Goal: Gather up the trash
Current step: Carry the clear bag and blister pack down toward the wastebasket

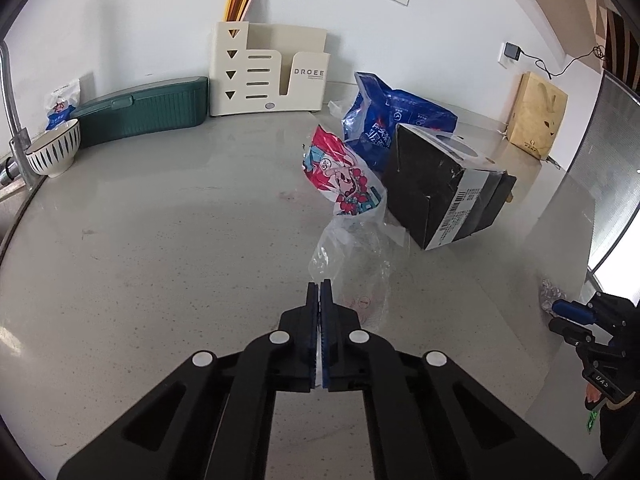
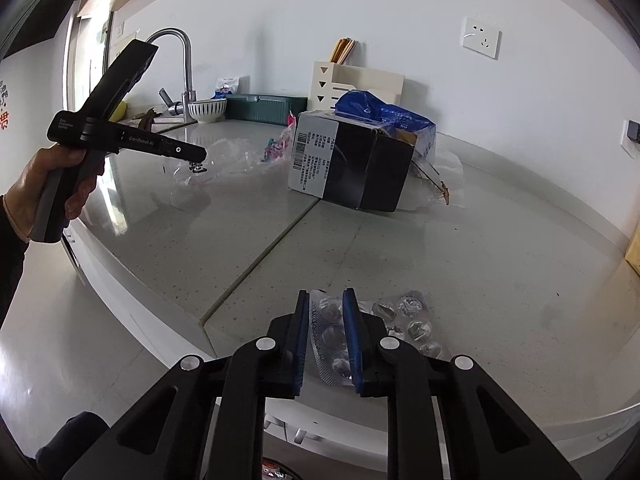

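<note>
Clamping clear plastic wrapper (image 1: 352, 256), stretching away lengthwise, left tongs (image 1: 320, 286), right tongs (image 2: 326, 294) gripping blister pack (image 2: 336, 340)

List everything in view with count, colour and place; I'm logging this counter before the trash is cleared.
Clear plastic wrapper: 1, red-and-blue print, mid-counter, edge pinched by left gripper.
Blister pack: 1, silver, counter's front edge.
Box: 1, black, beside wrapper.
Blue bag: 1, behind box.
Organiser: 1, cream, against wall.
Green case: 1, left of organiser.
Bowl: 1, white striped, by faucet.
Left gripper: shut on wrapper.
Right gripper: black and blue, closed on blister pack.
</note>
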Demonstrator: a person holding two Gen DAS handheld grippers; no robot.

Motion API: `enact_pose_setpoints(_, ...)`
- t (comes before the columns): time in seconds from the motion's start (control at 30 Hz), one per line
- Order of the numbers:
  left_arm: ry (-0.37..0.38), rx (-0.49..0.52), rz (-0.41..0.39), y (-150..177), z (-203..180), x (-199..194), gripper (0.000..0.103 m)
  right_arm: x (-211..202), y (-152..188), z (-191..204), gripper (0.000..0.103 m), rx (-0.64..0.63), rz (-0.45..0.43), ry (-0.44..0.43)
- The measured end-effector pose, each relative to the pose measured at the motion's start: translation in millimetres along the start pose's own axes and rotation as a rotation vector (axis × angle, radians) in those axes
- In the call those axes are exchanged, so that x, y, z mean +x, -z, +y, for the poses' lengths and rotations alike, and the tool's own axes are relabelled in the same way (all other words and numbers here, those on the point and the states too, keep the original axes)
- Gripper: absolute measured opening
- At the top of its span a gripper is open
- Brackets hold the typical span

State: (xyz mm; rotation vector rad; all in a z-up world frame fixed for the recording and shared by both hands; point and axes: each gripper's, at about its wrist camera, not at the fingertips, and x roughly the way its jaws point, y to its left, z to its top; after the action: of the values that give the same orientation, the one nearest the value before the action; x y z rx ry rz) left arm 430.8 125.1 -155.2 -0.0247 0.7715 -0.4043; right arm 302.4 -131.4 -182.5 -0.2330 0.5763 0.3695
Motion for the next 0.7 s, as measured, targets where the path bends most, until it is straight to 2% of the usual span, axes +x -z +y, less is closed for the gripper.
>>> enact_pose_setpoints(0.07,0.028,-0.022,-0.006,2.0,0.9,-3.0,0.002,-3.6,0.1,-0.5,0.016,0.009,-0.012,-0.007)
enact_pose_setpoints(0.2,0.056,-0.048,-0.028,8.6,0.1,-16.5,0.002,-10.1,-0.4,2.3,0.015,0.001,-0.028,-0.01)
enact_pose_setpoints(0.7,0.036,-0.016,-0.099,40.2,-26.4,-82.1,0.002,-41.6,-5.3,23.8,0.011,-0.041,-0.091,-0.02)
